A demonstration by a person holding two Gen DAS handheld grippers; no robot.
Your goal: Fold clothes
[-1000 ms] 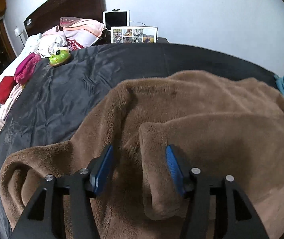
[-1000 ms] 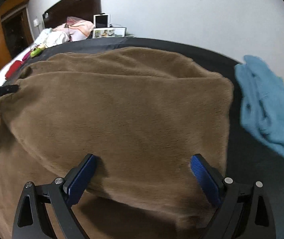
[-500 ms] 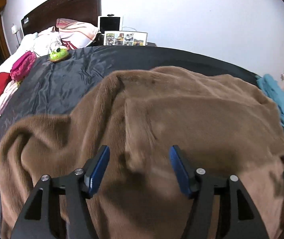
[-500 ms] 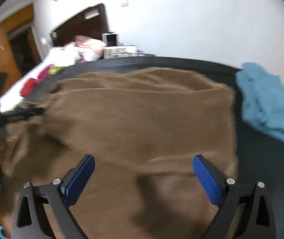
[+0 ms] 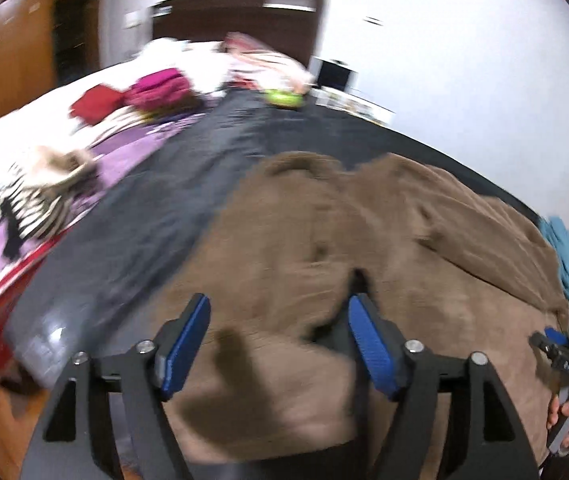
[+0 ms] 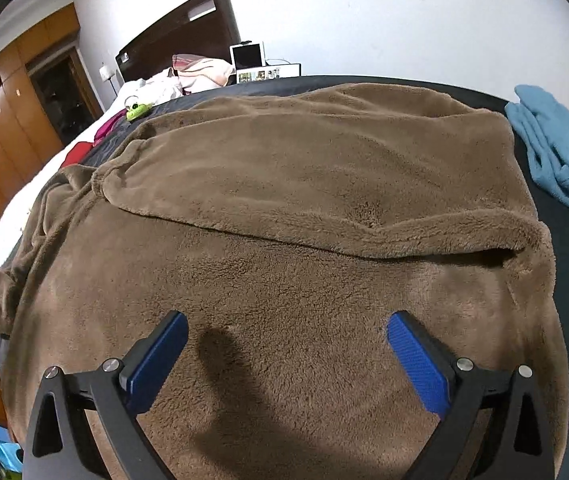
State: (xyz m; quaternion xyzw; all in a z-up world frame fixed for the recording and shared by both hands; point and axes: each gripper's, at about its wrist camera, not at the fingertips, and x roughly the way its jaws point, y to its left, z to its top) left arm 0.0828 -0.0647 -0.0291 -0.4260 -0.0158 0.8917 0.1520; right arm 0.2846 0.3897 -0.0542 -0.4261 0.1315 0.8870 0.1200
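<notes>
Brown fleece garment (image 6: 284, 184) spread across the dark bedsheet (image 5: 156, 208), covering most of the near half of the bed. Laid out flat, presumably to give a broad working surface for folding.

Left gripper (image 5: 280, 344): jaws apart, nothing between them. Poised over the garment's near left portion, close to where fleece gives way to bare sheet. Probable reason: to reach the loose, crumpled left side next. Left wrist view heavily motion-blurred; contact with the fabric impossible to confirm.

Right gripper (image 6: 288, 352): jaws wide apart, empty. Positioned above the near lower layer of the garment, facing the folded edge. No fabric held; a shadow on the pile below suggests a gap between fingers and cloth.

Condition of the garment:
- Thick, plush, uniformly brown; pile clearly visible in the right wrist view.
- Upper layer already doubled over the lower one, its rolled edge running across the full width, slightly diagonal.
- Small open pocket under that edge at the right end, where the layers do not lie flush.
- Left side bunched into ridges and wrinkles, not squared up.
- Likely to handle as heavy and springy: folds tend to bulge rather than crease.

Task judged partly done: one fold in place, further folds and straightening outstanding.

Blue garment (image 6: 556, 148) lying apart on the right, just beside the brown one.
</notes>
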